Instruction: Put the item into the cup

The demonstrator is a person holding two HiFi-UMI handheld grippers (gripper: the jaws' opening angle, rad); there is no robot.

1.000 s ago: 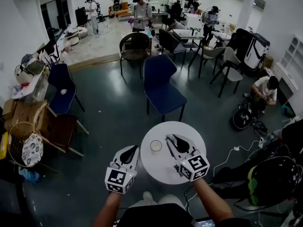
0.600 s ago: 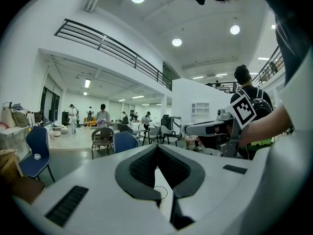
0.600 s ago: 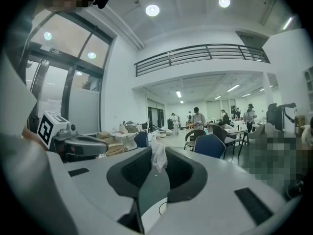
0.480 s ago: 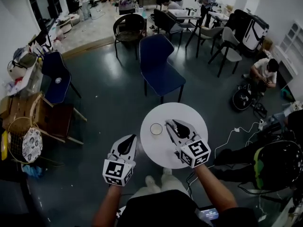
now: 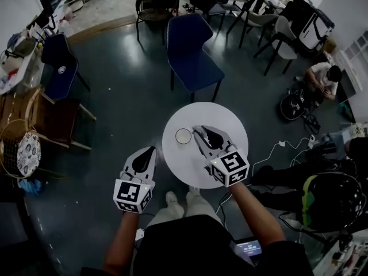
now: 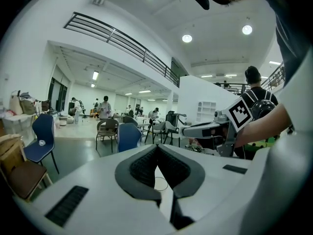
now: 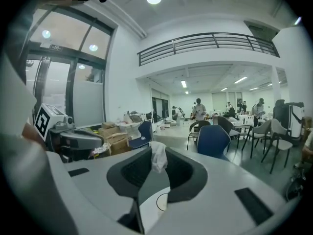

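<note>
A small round white table [image 5: 230, 125] carries a clear cup [image 5: 183, 135] left of its middle. My right gripper [image 5: 197, 130] hovers over the table just right of the cup. It is shut on a crumpled white item [image 7: 157, 156], pinched at the fingertips. In the right gripper view the cup [image 7: 163, 202] shows as a ring on the tabletop, below the jaws. My left gripper [image 5: 150, 150] hangs off the table's left edge with its jaws shut and nothing in them. The left gripper view looks past its tips [image 6: 157, 147] to the cup [image 6: 159, 182] and the right gripper [image 6: 210, 129].
A blue chair [image 5: 192, 56] stands just beyond the table. Cables [image 5: 276, 148] trail on the floor to the right, near a black helmet-like object [image 5: 330, 203]. A wooden chair [image 5: 57, 119] stands at the left. The holder's feet [image 5: 178, 197] are beside the table's near edge.
The head view has tilted further down, so the table sits higher in the picture. Both grippers keep their places beside the cup, and the right one still holds the white item.
</note>
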